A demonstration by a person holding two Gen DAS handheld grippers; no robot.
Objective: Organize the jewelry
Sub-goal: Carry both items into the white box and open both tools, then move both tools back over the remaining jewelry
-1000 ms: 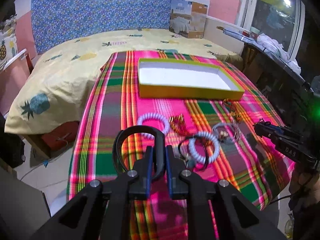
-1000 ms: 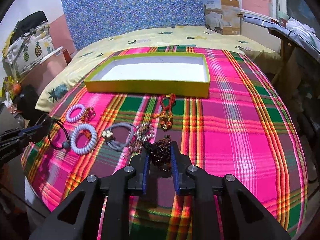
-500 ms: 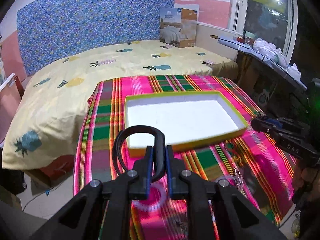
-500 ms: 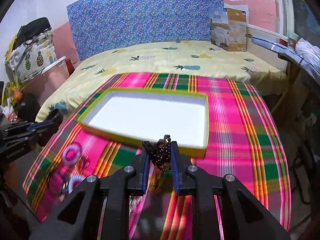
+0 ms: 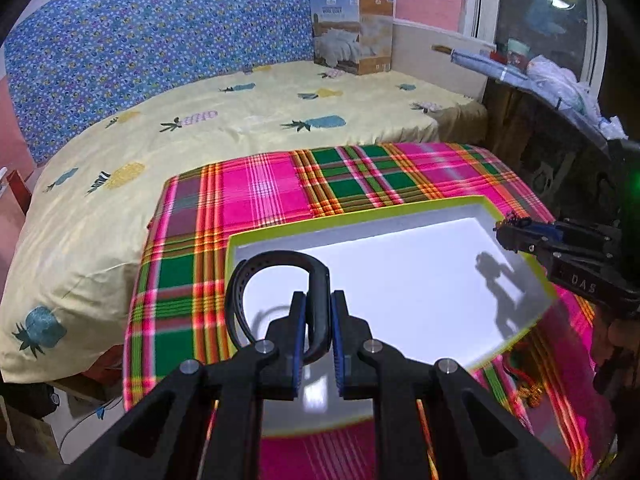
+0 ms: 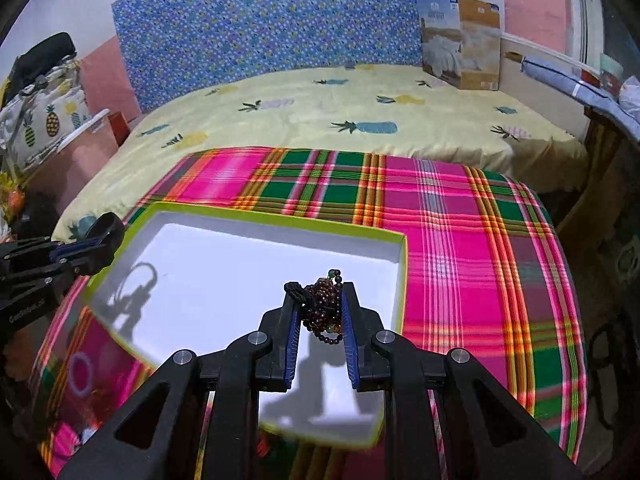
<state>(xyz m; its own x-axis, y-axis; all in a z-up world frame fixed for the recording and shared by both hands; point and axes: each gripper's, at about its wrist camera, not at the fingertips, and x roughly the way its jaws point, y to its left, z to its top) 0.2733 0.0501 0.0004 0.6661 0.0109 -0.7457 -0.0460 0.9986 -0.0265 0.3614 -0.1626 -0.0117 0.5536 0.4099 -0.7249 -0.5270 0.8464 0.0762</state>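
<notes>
The tray (image 6: 403, 264) on the plaid-covered bed holds 0 items. The left hand-held gripper (image 5: 318, 320) pinches a black band (image 5: 256, 276) and the right hand-held gripper (image 6: 320, 312) pinches a dark bead bracelet (image 6: 322, 306), both above the tray. More pieces remain near the bed's front edge.

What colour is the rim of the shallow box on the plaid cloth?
Yellow-green rim around a white inside; clearest in the right wrist view.

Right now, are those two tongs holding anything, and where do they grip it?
Yes. The left tongs pinch a black band by one side of its loop. The right tongs clamp a bunched dark beaded bracelet around its middle.
</notes>
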